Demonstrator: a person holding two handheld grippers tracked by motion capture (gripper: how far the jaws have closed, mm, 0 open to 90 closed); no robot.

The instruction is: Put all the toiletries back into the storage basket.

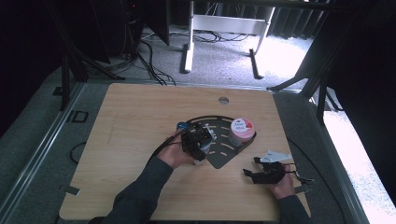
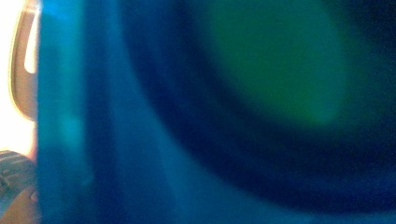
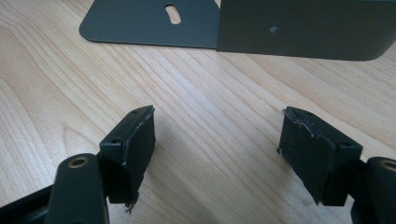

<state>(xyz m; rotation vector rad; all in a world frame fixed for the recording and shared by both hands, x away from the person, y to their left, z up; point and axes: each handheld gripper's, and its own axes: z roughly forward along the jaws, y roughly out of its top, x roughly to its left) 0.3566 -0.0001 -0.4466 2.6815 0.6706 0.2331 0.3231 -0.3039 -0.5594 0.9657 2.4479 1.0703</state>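
My left gripper (image 1: 187, 131) hovers over the left part of a black fan-shaped tray (image 1: 219, 157), with a blue container (image 1: 181, 126) at its tip. In the left gripper view that blue container (image 2: 140, 140) sits blurred right against the camera and hides the jaws, which seem shut on it. A round tub with a pink and white lid (image 1: 242, 130) stands at the tray's right end. My right gripper (image 1: 250, 173) rests low on the wooden table near the front right, open with nothing between its pads (image 3: 217, 140); the tray's flat edge (image 3: 140, 21) and its upright wall (image 3: 303, 28) lie just ahead.
The wooden table (image 1: 140, 112) has a small round hole (image 1: 223, 100) near its far edge. Something white (image 1: 199, 161) shows under the left hand. Beyond the table stand a white frame and cables on the floor.
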